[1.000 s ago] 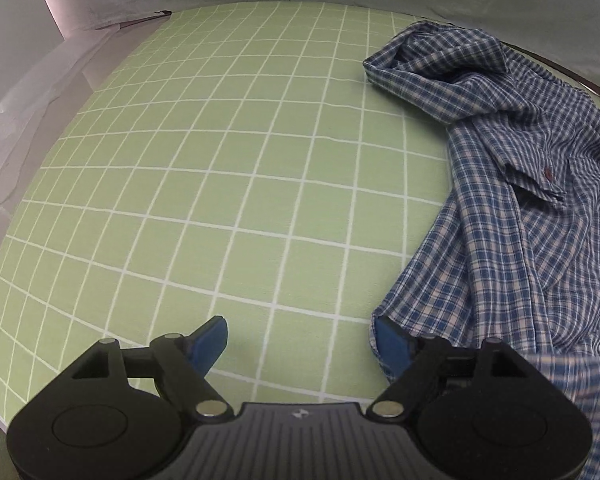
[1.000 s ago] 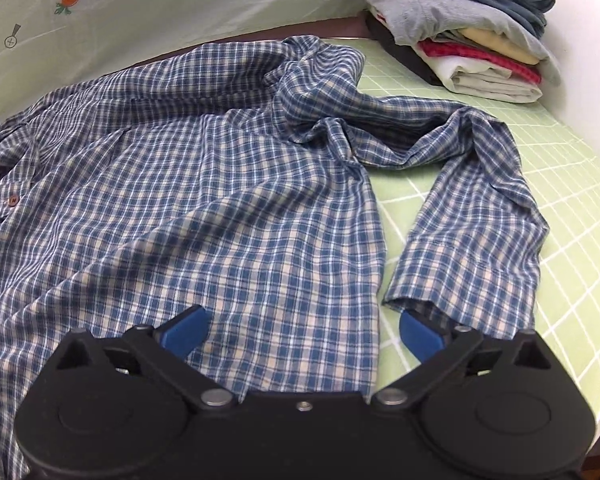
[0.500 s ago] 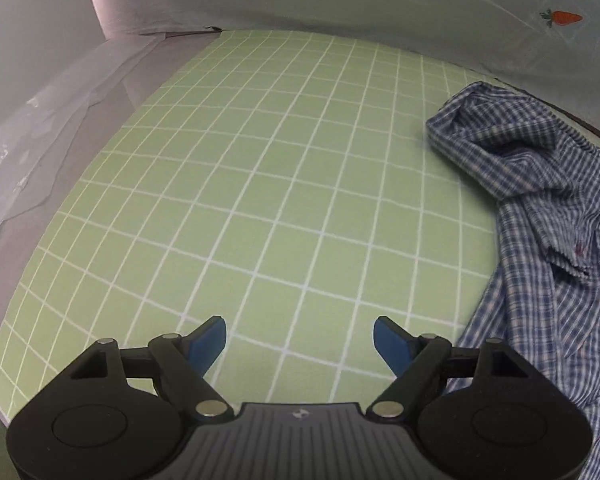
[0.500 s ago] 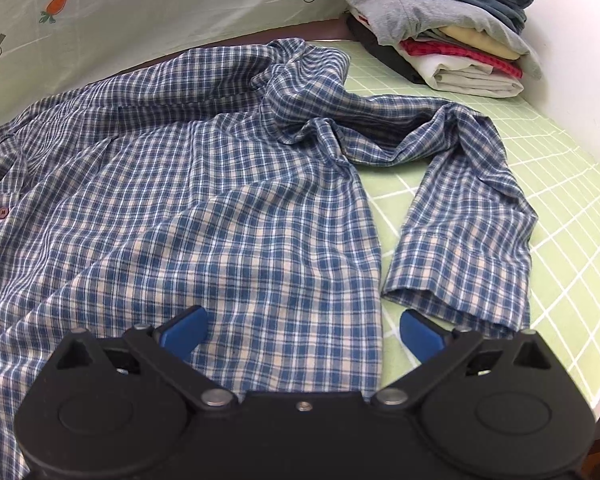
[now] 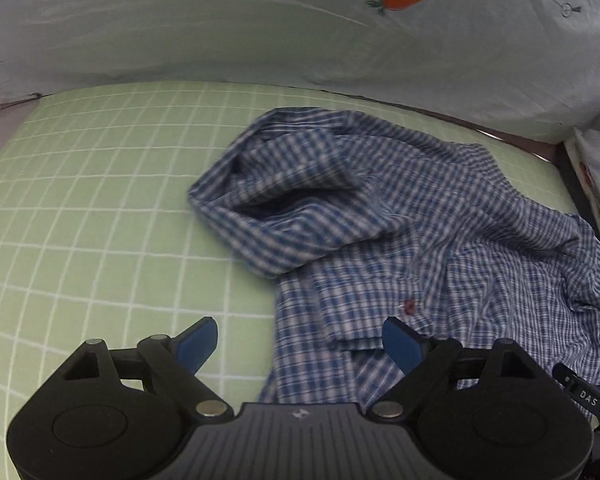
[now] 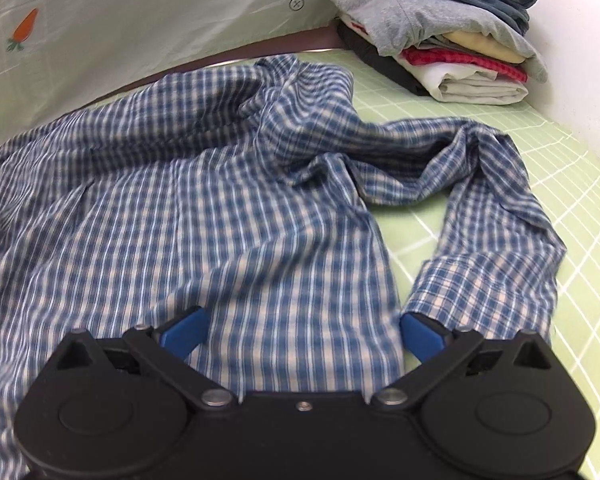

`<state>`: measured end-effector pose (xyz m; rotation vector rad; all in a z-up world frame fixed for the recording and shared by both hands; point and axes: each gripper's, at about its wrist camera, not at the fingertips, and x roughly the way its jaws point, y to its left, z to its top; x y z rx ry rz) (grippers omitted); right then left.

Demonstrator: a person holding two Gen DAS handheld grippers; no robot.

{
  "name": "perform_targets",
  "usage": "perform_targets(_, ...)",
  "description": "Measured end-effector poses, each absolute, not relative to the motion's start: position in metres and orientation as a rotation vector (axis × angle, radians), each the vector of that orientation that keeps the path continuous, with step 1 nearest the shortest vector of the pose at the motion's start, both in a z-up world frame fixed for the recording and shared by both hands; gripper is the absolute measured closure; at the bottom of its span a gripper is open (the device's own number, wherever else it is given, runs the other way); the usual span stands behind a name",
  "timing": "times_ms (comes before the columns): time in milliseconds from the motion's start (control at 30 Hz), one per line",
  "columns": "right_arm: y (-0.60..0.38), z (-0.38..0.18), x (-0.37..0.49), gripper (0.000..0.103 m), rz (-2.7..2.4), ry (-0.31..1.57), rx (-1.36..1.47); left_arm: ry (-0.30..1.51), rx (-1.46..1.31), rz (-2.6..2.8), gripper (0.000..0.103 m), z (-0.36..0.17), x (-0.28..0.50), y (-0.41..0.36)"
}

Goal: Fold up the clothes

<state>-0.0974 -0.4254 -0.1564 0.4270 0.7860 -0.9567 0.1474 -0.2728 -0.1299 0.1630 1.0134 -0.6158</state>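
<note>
Where green grid sheet (image 5: pixel 84 216) covers the bed, blue plaid shirt (image 5: pixel 440 248) lies crumpled, spread from centre out to 3 o'clock in left wrist view. In right wrist view, fills left and centre (image 6: pixel 188 208), unfolded, wrinkled. Behind it at 12 o'clock, pale cloth (image 5: pixel 300 48) with orange carrot print (image 5: pixel 400 0). Dark bed edge between cloth and sheet. At 1 o'clock in right view, stack (image 6: pixel 440 40) of folded clothes: denim on top, then grey, yellow, red, white, black at base, well apart from shirt body, near its collar end. Right sleeve (image 6: pixel 496 240) bent around from 2 o'clock to 4 o'clock, cuff lying flat on sheet just beside right blue pad. Left sleeve bunched into hollow roll (image 5: pixel 276 204) at centre of left view. Small red button (image 5: pixel 410 306) on placket near 5 o'clock.

Left gripper (image 5: pixel 300 344) above shirt edge, jaws opening, already wide, plaid hem under gap but not pinched. Right gripper (image 6: pixel 300 334) wide apart too, low over shirt, fabric between pads, not clamped. Blur on shirt in both views.
</note>
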Motion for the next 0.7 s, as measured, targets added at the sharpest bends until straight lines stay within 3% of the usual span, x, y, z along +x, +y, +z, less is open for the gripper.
perform_targets(67, -0.428, -0.158, -0.094, 0.000, -0.970, 0.766, 0.427, 1.023, 0.193, -0.647, 0.024, -0.136, 0.152, -0.287)
perform_targets(133, -0.431, -0.159, -0.091, 0.000, -0.978, 0.751, 0.425, 1.057, 0.204, -0.662, 0.043, -0.144, 0.158, -0.296)
perform_targets(200, -0.435, -0.160, -0.088, 0.000, -0.974, 0.756, 0.424, 1.094, 0.199, -0.663, 0.053, -0.153, 0.164, -0.300)
perform_targets(333, -0.437, -0.161, -0.087, 0.000, -0.972, 0.756, 0.418, 1.103, 0.190, -0.633, 0.091, -0.160, 0.171, -0.291)
perform_targets(700, -0.437, -0.163, -0.088, 0.000, -0.979, 0.741, 0.410, 0.973, 0.092, -0.204, 0.100, -0.135, 0.247, -0.175)
